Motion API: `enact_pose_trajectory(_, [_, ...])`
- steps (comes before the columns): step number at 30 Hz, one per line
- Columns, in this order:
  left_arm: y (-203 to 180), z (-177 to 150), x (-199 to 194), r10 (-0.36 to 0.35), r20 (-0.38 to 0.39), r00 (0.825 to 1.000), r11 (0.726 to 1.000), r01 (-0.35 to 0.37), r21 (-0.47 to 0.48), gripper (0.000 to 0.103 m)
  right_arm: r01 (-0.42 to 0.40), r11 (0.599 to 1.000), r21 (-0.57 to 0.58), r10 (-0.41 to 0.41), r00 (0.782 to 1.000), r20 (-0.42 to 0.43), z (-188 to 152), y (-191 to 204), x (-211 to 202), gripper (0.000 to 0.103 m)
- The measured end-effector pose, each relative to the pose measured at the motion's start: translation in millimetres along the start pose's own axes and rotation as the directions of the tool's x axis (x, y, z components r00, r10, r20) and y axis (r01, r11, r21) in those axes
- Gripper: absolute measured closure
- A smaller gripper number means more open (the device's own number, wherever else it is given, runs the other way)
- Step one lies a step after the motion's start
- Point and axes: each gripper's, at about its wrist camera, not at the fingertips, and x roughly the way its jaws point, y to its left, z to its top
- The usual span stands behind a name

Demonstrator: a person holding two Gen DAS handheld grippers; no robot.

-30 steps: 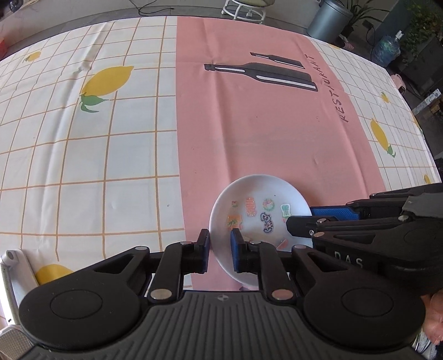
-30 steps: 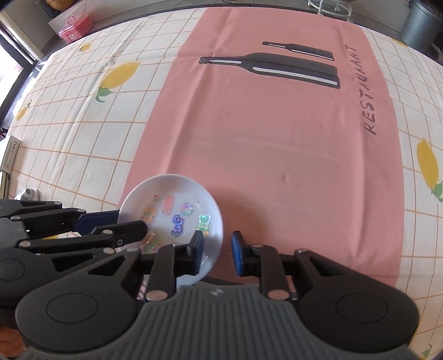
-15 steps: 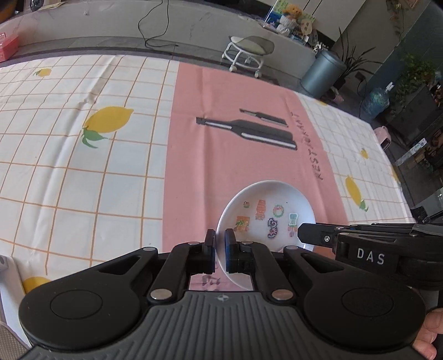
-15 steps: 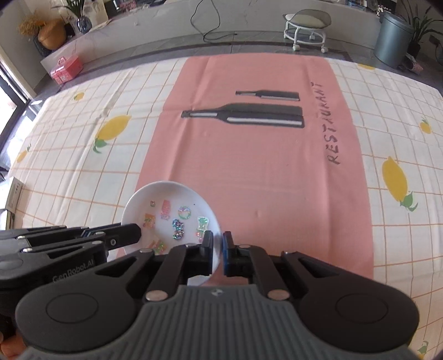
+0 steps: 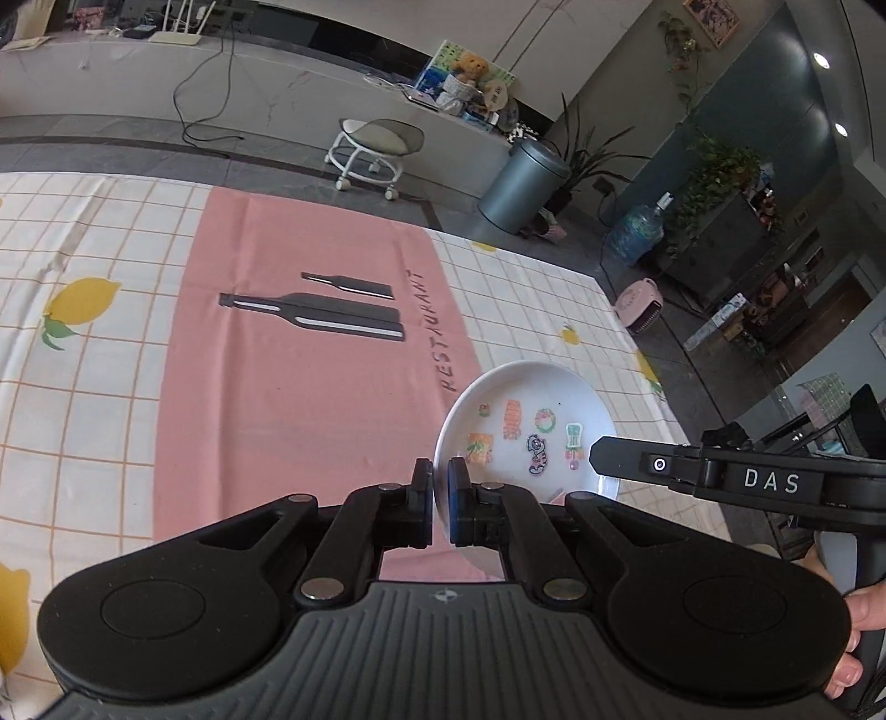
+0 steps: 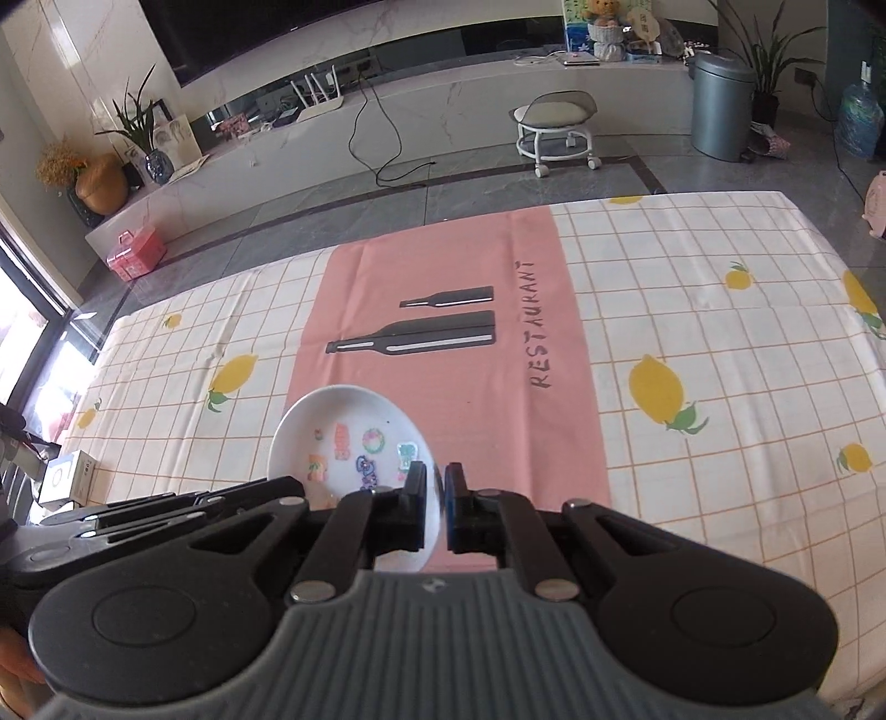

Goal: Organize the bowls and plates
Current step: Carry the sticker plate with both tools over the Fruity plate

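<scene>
Jaws of both grippers clamped on white plate (image 5: pixel 526 410) rim, opposite sides

Counts only.

- Plates: one, white plate (image 5: pixel 526 399), carrying stickers (image 5: pixel 512 419); seven made out in the left wrist view, possibly more under the arm crossing it.
- Hand-held grippers: two, left hand-held gripper (image 5: pixel 440 479) and right hand-held gripper (image 6: pixel 440 487).
- Pink cloth (image 5: pixel 288 387) on the surface: one. Printed on it: two bottle shapes (image 5: pixel 310 317), one word.
- Lemon prints (image 6: pixel 656 390) on the checked cloth: nine in the right wrist view.
- Rolling stools (image 6: pixel 556 130): one.
- Grey bins (image 6: pixel 720 102): one.
- Water jugs (image 6: pixel 861 119): one.
- Teddy bears (image 6: pixel 603 11): one.
- Pink box (image 6: pixel 135 255) on the floor: one.
</scene>
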Motion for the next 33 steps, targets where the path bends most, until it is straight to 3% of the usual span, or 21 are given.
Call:
enact_pose_trajectory(6, [-41,-5,12,-0.028,-0.076,0.997,0.994,0.036,0.103,0.098,0.008,0.998,0.061,-0.010,1.000,0.027,-20,-35,-41,0.099])
enact_pose_trajectory(15, [-90,-36,41,-0.013,-0.199,0.980,0.950,0.074,0.302,0.097,0.027,0.982,0.185,-0.025,1.000,-0.013,-71,-84,-65,0.099])
enact_pose_trajectory(23, [-118,-72,53,0.093,-0.238,0.967,0.853,0.046,0.520,0.097,0.015,0.969,0.247,0.014,0.994,-0.113,-109,-112,-49,0.099])
enact_pose_trajectory(31, [-132,-96,71,0.189,-0.226,0.956,0.769,-0.001,0.639,0.094,0.010,0.957,0.291,0.047,0.981,-0.186,-135,-125,-29,0.099])
enact_pose_trajectory(33, [-132,-99,74,0.205,-0.226,0.952,0.762,-0.010,0.647,0.094,0.010,0.960,0.281,0.051,0.977,-0.208,-139,-124,-23,0.099])
